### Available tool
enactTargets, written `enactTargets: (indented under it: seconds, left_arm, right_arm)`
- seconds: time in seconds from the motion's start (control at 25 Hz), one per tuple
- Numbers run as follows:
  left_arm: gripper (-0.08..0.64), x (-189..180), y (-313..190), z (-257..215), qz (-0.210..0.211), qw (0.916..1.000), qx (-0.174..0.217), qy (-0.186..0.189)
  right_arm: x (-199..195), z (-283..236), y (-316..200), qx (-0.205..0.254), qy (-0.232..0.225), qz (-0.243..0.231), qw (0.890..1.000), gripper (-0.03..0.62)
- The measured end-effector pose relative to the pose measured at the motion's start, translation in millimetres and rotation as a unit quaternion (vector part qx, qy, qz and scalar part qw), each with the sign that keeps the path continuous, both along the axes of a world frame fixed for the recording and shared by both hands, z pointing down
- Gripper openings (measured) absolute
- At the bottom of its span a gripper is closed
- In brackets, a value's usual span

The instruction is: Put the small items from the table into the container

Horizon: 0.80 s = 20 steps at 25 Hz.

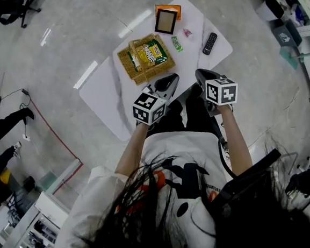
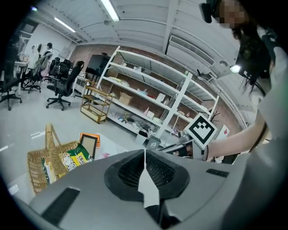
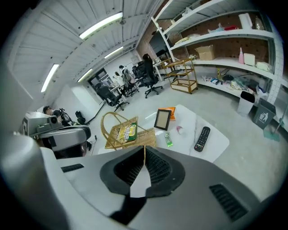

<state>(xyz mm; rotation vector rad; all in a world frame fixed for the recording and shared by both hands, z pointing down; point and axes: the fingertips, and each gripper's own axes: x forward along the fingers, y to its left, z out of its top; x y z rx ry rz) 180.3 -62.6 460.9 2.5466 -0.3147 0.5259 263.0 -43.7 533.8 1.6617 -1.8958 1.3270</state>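
Head view, progress: the task looks to be at an early stage. Most loose items lie outside the container.
Head view, container: a woven wicker basket stands on the white tabletop, left of centre. It holds one green-and-yellow snack bag; no other contents are visible.
Head view, items left: a small green packet, a small pink wrapped item and a black remote control lie on the tabletop to the right of the basket, apart from one another.
Head view, other objects: a dark picture frame sits at the far end, just in front of an orange flat object. Whether these count as small items is open.
Head view, grippers: the left gripper and the right gripper are held over the near edge of the tabletop, clear of every item.
Left gripper view, jaws: pressed together, with nothing between them.
Left gripper view, container: the basket appears low on the left with the snack bag inside it. The picture frame stands beyond it.
Right gripper view, jaws: pressed together and empty.
Right gripper view, task items: the green packet, the pink item and the remote control lie ahead on the tabletop, right of the basket.
Right gripper view, next need: judged from this layout, the jaws must part before any pickup.
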Motion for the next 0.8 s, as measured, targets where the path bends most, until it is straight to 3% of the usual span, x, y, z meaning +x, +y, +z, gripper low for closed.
enactTargets:
  seconds: [0.2,0.48,0.64,0.8]
  left_arm:
    - [0.006,15,-13,12,-0.027,0.9995,-0.014,-0.008]
    - [0.006,32,-32,40,-0.114,0.9928,-0.031,-0.023]
    - [0.006,42,-40,64,-0.159,0.9859,-0.035,-0.040]
    - [0.006,41,-46,92,-0.199,0.9775,-0.047,-0.052]
  right_arm:
    - [26,28,-39,-0.010,0.022,-0.039,0.999,0.022]
    - [44,85,-98,-0.030,0.016,-0.145,0.989,0.025]
    - [45,138,-120,-0.062,0.021,-0.227,0.972,0.033]
    - [33,191,-124,-0.100,0.036,-0.321,0.941,0.095]
